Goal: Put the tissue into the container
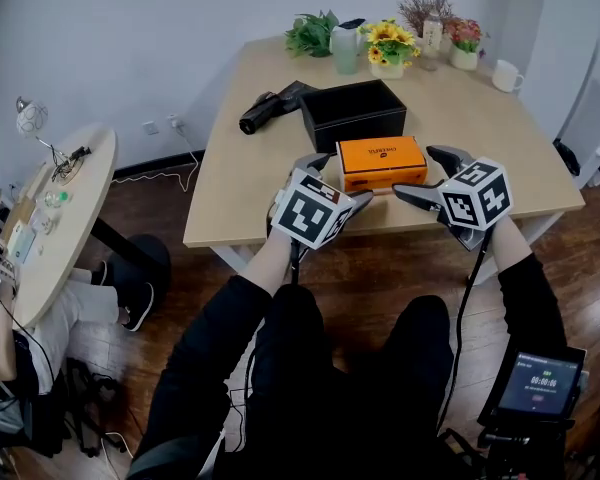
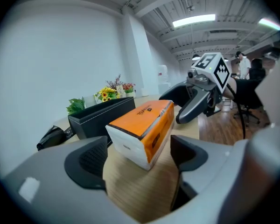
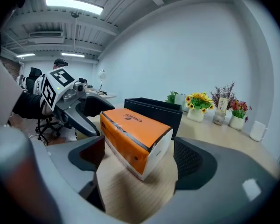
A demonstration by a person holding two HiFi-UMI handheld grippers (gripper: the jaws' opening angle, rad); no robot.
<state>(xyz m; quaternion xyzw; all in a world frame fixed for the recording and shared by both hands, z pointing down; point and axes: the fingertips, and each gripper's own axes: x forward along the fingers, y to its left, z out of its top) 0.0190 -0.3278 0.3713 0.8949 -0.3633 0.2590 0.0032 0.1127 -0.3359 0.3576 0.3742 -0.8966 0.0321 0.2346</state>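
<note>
An orange-and-white tissue pack (image 1: 381,161) lies flat on the wooden table (image 1: 240,198), near its front edge. Just behind it stands an open black box-shaped container (image 1: 353,113). My left gripper (image 1: 338,180) is at the pack's left end and my right gripper (image 1: 427,173) at its right end. In the left gripper view the pack (image 2: 142,127) pokes in between the wide-open jaws of the left gripper (image 2: 140,157), and the pads are clear of it. In the right gripper view the right gripper (image 3: 137,157) is open the same way around the pack (image 3: 135,136).
A black handheld device (image 1: 265,110) lies left of the container. Potted flowers (image 1: 392,45), a vase (image 1: 345,48) and a white mug (image 1: 506,75) stand along the far edge. A round side table (image 1: 50,218) is at the left, and a small screen (image 1: 538,383) at lower right.
</note>
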